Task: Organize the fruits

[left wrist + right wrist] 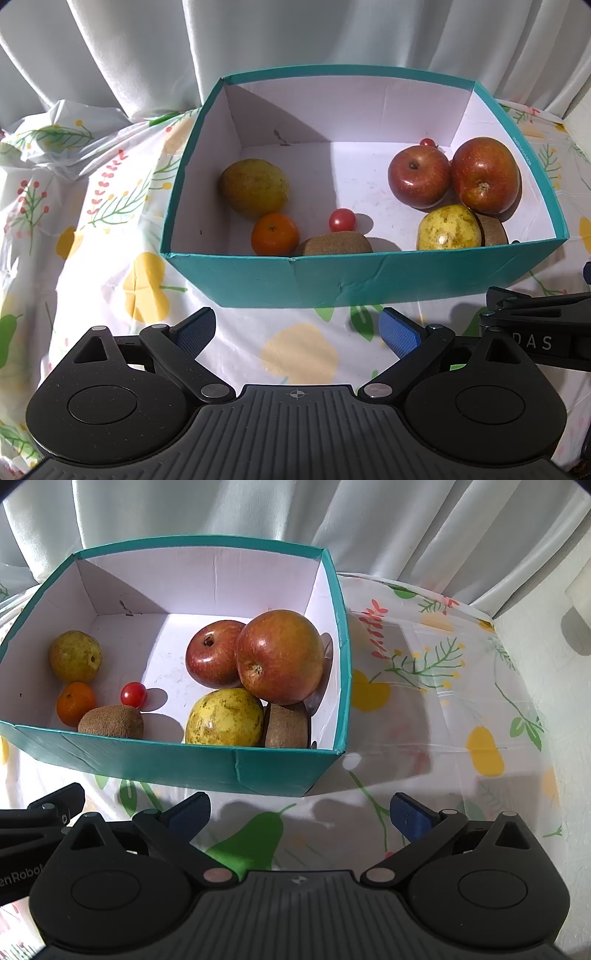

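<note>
Both the left gripper (297, 328) and right gripper (300, 814) hang spread and empty. Fruit, including 2 apples (258, 657) at 12 o'clock, sits in the teal box (236, 764). Approach from above, clearing the rim.

Open box (369, 273) on the tablecloth (110, 258), curtain (295, 33) behind. Inside, at the left: a pear (255, 187) toward the back, a mandarin (274, 234) just in front of it, a kiwi (338, 244) against the front wall, a cherry tomato (342, 219) just behind the kiwi. At the right: two apples (419, 175) touching side by side, a second cherry tomato (427, 142) behind them near the back wall, a second pear (448, 228) in front, a second kiwi (286, 725) wedged to its right under the right-hand apple (280, 657). Both grippers, left gripper (299, 332) and right gripper (301, 814), before the box, outside it, over the cloth.
</note>
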### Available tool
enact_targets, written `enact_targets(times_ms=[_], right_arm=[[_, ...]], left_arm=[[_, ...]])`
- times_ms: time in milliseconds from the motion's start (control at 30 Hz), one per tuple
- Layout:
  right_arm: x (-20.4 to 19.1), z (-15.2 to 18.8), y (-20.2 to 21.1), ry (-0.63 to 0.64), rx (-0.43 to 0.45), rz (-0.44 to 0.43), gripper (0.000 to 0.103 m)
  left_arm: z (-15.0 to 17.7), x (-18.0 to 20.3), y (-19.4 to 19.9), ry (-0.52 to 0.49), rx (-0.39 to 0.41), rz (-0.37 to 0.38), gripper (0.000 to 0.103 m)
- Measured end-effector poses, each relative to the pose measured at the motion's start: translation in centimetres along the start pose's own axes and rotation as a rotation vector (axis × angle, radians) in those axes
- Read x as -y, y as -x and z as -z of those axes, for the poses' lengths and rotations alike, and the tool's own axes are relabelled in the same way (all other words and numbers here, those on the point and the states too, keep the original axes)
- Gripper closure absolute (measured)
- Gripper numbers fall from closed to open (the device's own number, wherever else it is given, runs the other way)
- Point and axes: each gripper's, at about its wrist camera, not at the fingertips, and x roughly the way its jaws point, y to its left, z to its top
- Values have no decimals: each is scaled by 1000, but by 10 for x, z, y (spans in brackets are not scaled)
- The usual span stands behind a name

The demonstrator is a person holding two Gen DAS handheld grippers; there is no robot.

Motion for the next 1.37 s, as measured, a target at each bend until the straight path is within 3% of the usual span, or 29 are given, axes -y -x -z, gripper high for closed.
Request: enact_targets(times_ms=[1133, 1367], right_arm=[[3, 0, 1, -3, 13, 2, 0], [5, 1, 1, -13, 19, -8, 0]], left_arm=[[1, 4, -1, -18, 27, -23, 5], [4, 7, 4, -36, 70, -45, 5]])
